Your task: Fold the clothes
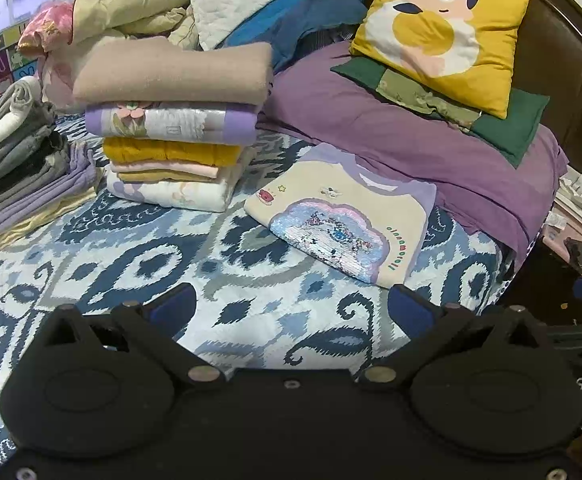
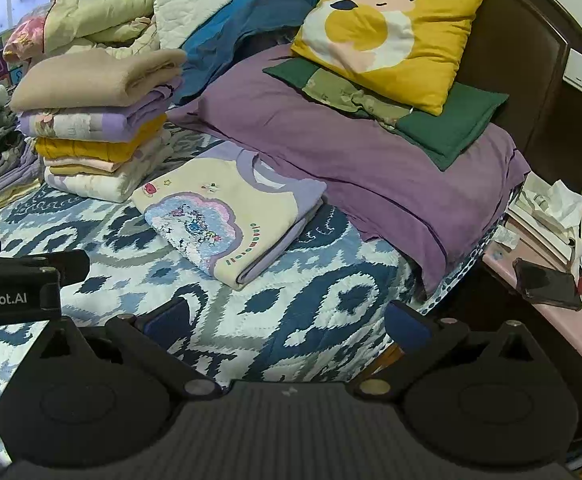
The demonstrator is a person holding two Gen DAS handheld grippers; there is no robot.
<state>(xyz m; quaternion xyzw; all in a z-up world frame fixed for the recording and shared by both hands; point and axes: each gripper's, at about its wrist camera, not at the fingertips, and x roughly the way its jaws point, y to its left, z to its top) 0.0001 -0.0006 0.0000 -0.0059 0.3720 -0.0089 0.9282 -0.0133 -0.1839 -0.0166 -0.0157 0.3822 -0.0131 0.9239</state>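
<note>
A folded cream and lilac shirt with a sequin cloud patch (image 1: pixel 343 216) lies flat on the blue patterned bedspread (image 1: pixel 163 248), also in the right wrist view (image 2: pixel 231 216). My left gripper (image 1: pixel 291 308) is open and empty, held above the bedspread short of the shirt. My right gripper (image 2: pixel 287 316) is open and empty, near the bed's right edge, below the shirt. The left gripper's body (image 2: pixel 19 280) shows at the left of the right wrist view. A stack of folded clothes (image 1: pixel 171 136) stands left of the shirt.
A purple pillow (image 1: pixel 411 136) with a green cloth and a yellow cushion (image 1: pixel 443 28) lies behind the shirt. A second pile of grey and lilac clothes (image 1: pixel 19 160) sits far left. Loose bedding (image 1: pixel 151 4) is heaped at the back. A cluttered pink nightstand (image 2: pixel 563 280) stands right of the bed.
</note>
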